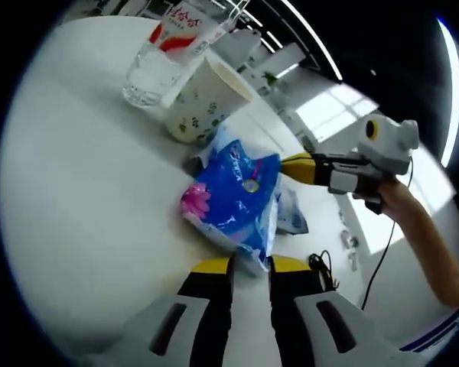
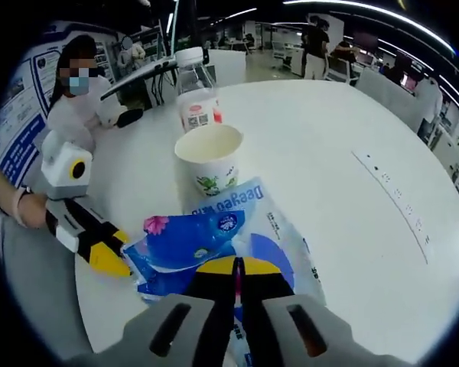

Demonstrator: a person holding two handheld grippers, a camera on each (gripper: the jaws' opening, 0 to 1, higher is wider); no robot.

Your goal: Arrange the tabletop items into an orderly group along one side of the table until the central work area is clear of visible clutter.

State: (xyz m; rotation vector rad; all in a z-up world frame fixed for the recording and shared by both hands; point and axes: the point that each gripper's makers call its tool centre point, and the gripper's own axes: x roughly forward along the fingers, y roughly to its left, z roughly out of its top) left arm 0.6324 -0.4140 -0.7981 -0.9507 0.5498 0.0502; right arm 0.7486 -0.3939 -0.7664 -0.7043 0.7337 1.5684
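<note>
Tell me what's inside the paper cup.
In the right gripper view the paper cup stands open-topped; its pale inner wall shows and nothing is visible in it. The bottom is hidden by the rim. The water bottle stands behind it.

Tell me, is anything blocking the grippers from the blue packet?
Nothing visible is in the way. The left gripper and the right gripper are both already at the blue packet. The paper cup and bottle stand behind it.

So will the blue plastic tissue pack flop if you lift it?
Probably yes: the blue plastic tissue pack looks soft and crinkled, already bulging between the left gripper and right gripper. It likely weighs little, and its glossy film may slip.
</note>
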